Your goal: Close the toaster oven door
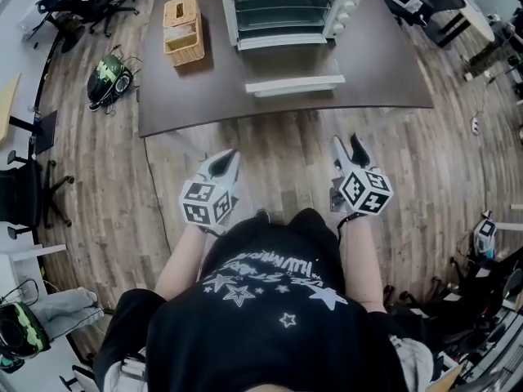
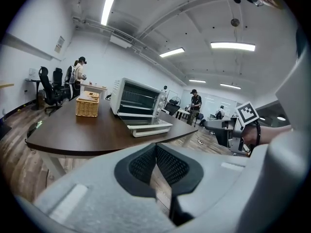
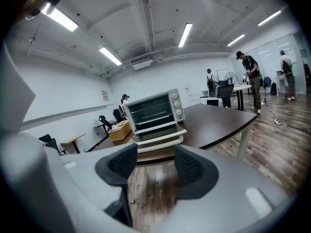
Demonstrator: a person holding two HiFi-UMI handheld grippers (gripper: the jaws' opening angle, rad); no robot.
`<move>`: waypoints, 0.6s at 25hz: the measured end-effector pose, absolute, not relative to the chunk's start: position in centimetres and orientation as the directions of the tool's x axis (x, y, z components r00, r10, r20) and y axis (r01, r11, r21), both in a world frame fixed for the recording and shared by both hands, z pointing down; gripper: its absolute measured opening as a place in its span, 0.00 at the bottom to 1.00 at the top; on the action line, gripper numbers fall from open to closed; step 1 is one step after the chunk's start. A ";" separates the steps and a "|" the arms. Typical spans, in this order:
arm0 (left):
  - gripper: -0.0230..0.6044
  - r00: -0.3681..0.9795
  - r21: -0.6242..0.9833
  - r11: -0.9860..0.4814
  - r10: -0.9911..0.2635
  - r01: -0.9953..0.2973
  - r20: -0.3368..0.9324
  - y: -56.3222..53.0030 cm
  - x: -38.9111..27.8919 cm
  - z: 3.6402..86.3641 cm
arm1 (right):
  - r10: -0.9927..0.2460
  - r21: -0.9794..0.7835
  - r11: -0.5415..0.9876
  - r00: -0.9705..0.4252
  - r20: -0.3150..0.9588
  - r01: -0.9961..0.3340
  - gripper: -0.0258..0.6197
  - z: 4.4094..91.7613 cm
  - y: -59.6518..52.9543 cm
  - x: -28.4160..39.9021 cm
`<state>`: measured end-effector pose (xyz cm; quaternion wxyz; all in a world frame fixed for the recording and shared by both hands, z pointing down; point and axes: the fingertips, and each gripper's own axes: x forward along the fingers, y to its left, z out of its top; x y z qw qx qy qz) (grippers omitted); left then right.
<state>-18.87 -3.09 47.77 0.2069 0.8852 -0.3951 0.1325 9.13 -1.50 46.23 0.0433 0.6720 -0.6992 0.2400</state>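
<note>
A white toaster oven (image 1: 286, 11) stands at the far side of a dark brown table (image 1: 204, 96), and its door (image 1: 294, 84) hangs open, folded down flat toward me. The left gripper view shows the oven (image 2: 138, 101) and its lowered door (image 2: 148, 126) ahead; the right gripper view shows the oven (image 3: 153, 111) and door (image 3: 160, 140) too. My left gripper (image 1: 229, 158) hovers over the wood floor short of the table, its pads closed together with nothing between them. My right gripper (image 1: 347, 147) is level with it, open and empty, also short of the table.
A wicker basket (image 1: 182, 29) sits on the table left of the oven. A green-and-black bag (image 1: 109, 76) lies on the floor at the left, near office chairs (image 1: 33, 194). Desks and people stand in the background (image 3: 250, 76).
</note>
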 end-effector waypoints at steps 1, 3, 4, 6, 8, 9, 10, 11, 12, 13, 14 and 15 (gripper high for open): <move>0.05 0.657 0.265 -0.605 -0.641 -0.751 0.398 -3.5 -18.9 47.8 | -0.916 -0.276 -0.028 -0.086 0.392 -0.961 0.42 46.5 -1.6 9.2; 0.05 0.664 0.265 -0.614 -0.635 -0.744 0.395 -4.5 -18.7 47.8 | -0.912 -0.272 -0.044 -0.072 0.403 -0.961 0.42 46.8 -2.0 9.7; 0.05 0.667 0.262 -0.618 -0.633 -0.741 0.393 -5.0 -18.5 47.7 | -0.912 -0.268 -0.049 -0.067 0.405 -0.962 0.42 46.9 -2.3 9.9; 0.05 0.669 0.260 -0.621 -0.633 -0.739 0.390 -5.7 -18.1 47.6 | -0.912 -0.256 -0.050 -0.060 0.407 -0.965 0.42 46.9 -3.0 10.3; 0.05 0.669 0.261 -0.621 -0.634 -0.739 0.387 -6.3 -17.8 47.5 | -0.910 -0.245 -0.047 -0.059 0.409 -0.968 0.42 47.0 -3.8 10.6; 0.05 0.668 0.260 -0.620 -0.635 -0.740 0.387 -6.6 -17.7 47.5 | -0.910 -0.243 -0.046 -0.060 0.409 -0.969 0.42 47.0 -4.3 10.8; 0.05 0.666 0.258 -0.619 -0.636 -0.742 0.389 -6.9 -17.6 47.6 | -0.910 -0.242 -0.044 -0.061 0.409 -0.969 0.42 47.1 -4.9 11.0; 0.05 0.663 0.257 -0.616 -0.638 -0.745 0.392 -7.3 -17.5 47.7 | -0.910 -0.243 -0.042 -0.063 0.410 -0.969 0.42 47.2 -5.5 11.2; 0.05 0.658 0.256 -0.611 -0.641 -0.749 0.397 -7.6 -17.5 47.9 | -0.909 -0.243 -0.040 -0.066 0.412 -0.969 0.42 47.4 -6.0 11.3; 0.05 0.651 0.255 -0.604 -0.644 -0.755 0.402 -7.8 -17.5 48.0 | -0.907 -0.245 -0.037 -0.070 0.416 -0.969 0.42 47.7 -6.5 11.5; 0.05 0.643 0.255 -0.596 -0.648 -0.762 0.407 -8.1 -17.5 48.2 | -0.903 -0.247 -0.034 -0.076 0.422 -0.968 0.42 48.1 -7.0 11.7; 0.05 0.635 0.255 -0.587 -0.653 -0.769 0.412 -8.4 -17.4 48.3 | -0.900 -0.248 -0.031 -0.081 0.428 -0.968 0.42 48.4 -7.5 11.9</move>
